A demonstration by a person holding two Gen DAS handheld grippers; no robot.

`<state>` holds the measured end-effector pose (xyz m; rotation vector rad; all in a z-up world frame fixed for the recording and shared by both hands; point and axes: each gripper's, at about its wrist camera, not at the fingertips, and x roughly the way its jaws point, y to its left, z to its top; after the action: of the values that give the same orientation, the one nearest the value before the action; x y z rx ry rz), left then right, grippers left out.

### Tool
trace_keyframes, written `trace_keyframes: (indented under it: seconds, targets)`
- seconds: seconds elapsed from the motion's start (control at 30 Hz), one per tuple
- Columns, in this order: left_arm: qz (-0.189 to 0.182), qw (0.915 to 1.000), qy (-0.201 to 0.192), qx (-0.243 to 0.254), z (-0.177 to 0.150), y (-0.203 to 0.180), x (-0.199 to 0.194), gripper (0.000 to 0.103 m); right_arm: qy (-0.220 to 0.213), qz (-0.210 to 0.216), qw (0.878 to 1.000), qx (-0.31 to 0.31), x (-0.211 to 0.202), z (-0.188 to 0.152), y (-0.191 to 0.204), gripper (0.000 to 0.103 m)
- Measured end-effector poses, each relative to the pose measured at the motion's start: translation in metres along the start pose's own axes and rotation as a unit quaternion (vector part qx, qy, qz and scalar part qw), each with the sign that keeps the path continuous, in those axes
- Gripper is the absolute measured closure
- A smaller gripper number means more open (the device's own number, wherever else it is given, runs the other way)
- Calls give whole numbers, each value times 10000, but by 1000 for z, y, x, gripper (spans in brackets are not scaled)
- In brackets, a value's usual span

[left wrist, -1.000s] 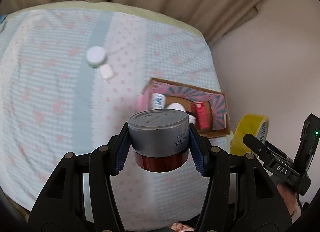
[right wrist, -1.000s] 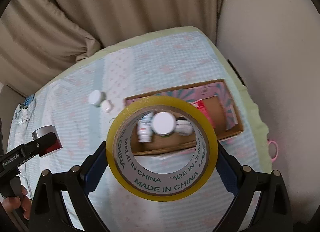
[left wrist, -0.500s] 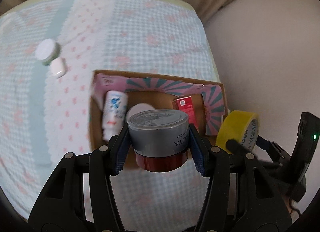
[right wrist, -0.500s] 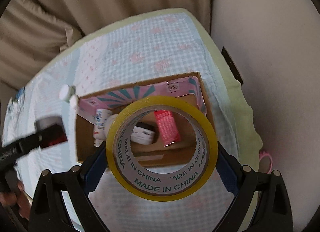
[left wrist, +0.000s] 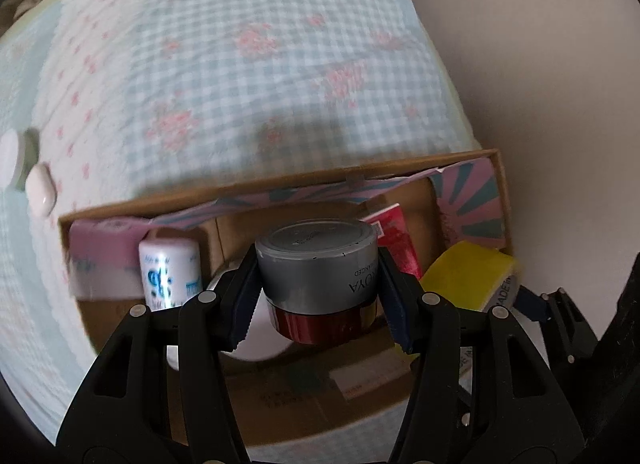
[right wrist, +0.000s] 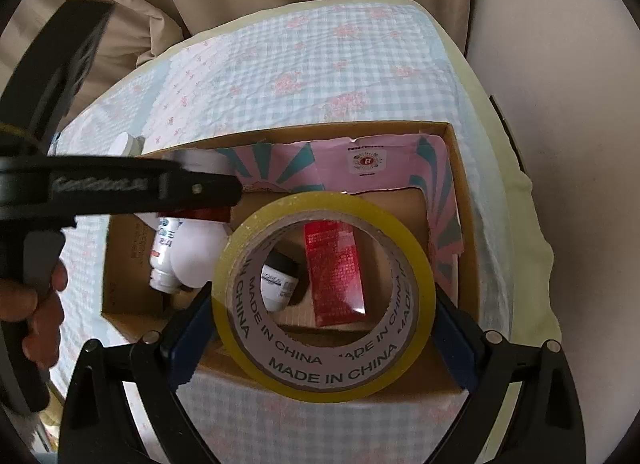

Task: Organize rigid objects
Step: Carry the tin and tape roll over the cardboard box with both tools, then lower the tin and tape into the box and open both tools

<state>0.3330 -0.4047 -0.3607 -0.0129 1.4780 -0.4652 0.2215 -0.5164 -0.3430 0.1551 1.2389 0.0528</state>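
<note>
My left gripper point(left wrist: 320, 304) is shut on a round jar point(left wrist: 316, 264) with a grey lid and a glossy red base. It hangs over the open cardboard box point(left wrist: 280, 182), above the box's left half. My right gripper point(right wrist: 322, 328) is shut on a yellow tape roll point(right wrist: 320, 376), held over the right part of the same box point(right wrist: 460, 192). Inside the box lie a white bottle point(right wrist: 164, 256), a red packet point(right wrist: 336, 272) and a small black-capped white jar point(right wrist: 278, 284). In the left wrist view the tape roll point(left wrist: 468, 276) sits just right of the jar.
The box rests on a checked bedspread point(left wrist: 260, 64) near the bed's right edge, with a pale wall beyond. A white-lidded jar point(left wrist: 10, 160) and a small white case point(left wrist: 40, 190) lie on the cloth left of the box. Beige curtains hang behind.
Both grippers have come down toward the box, which now fills more of each view. The left gripper with the jar moved right, from over the bedspread to over the box.
</note>
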Motion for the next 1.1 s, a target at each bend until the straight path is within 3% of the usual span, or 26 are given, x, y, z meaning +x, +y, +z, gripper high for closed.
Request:
trace_keyframes:
  seconds: [0.27, 0.33, 0.37, 0.47, 0.67, 1.1]
  targets:
    - [292, 9988, 188, 358, 4, -8, 17, 49, 6, -101, 9998, -182, 13, 0, 1, 6]
    - [377, 9982, 65, 462, 5, -10, 12, 26, 38, -98, 9997, -228, 15, 0, 2, 6]
    - [407, 9977, -37, 535, 5, -11, 7, 2, 91, -49, 9996, -269, 18, -1, 2, 6]
    - [545, 9959, -196, 702, 1, -12, -3, 0, 74, -43, 9989, -461, 15, -7, 3, 0]
    - [419, 9984, -226, 296, -12, 11, -20, 0, -719, -113, 9972, -148, -15, -12, -8, 0]
    - [477, 9968, -647, -13, -48, 35, -72, 0, -805, -331, 9962, -104, -42, -14, 1, 0]
